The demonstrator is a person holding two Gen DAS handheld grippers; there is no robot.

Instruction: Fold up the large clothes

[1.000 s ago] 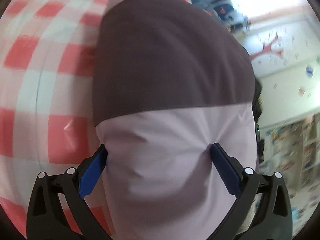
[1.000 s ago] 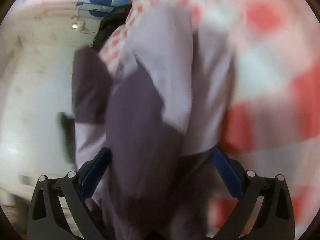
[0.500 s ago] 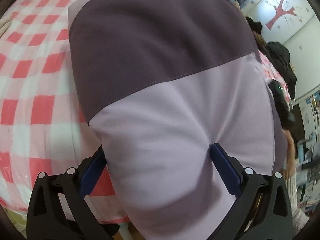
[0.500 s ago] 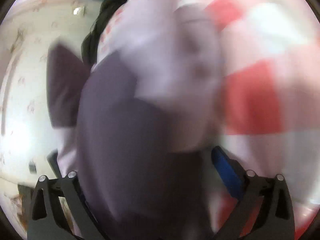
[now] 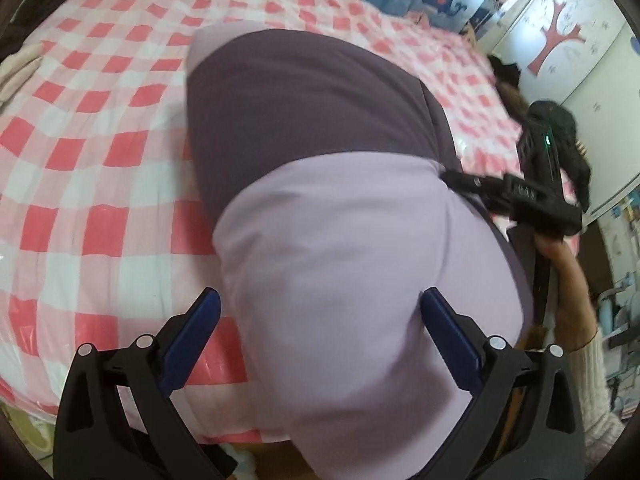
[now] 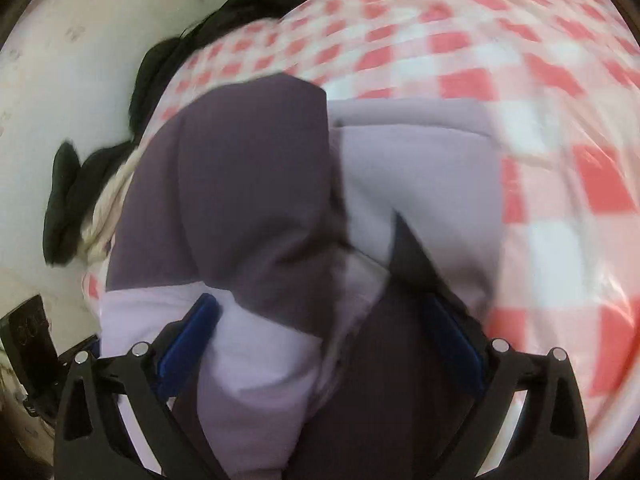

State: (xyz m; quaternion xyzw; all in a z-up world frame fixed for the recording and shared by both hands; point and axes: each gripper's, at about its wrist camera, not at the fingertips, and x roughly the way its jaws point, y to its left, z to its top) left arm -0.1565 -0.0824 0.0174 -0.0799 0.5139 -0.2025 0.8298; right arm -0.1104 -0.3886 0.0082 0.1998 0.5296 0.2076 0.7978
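Note:
A large lilac and dark purple garment stretches from my left gripper out over the red-and-white checked bed cover. Its lilac end bulges between the blue pads, which press into it from both sides. In the right wrist view the same garment lies bunched, dark panel left, lilac panel right, with my right gripper closed on a thick wad of it. Seen from the left wrist, the right gripper's black body sits at the garment's right edge, held by a hand.
Black clothing is heaped at the bed's right side, also black clothing near the wall. A pale cloth lies at the bed's far left. A wardrobe with a red tree sticker stands beyond. A dark device sits low left.
Both grippers have come down and back with the garment. It hung lifted in front of the cameras before; now it spreads over the bed, and more of the checked cover shows.

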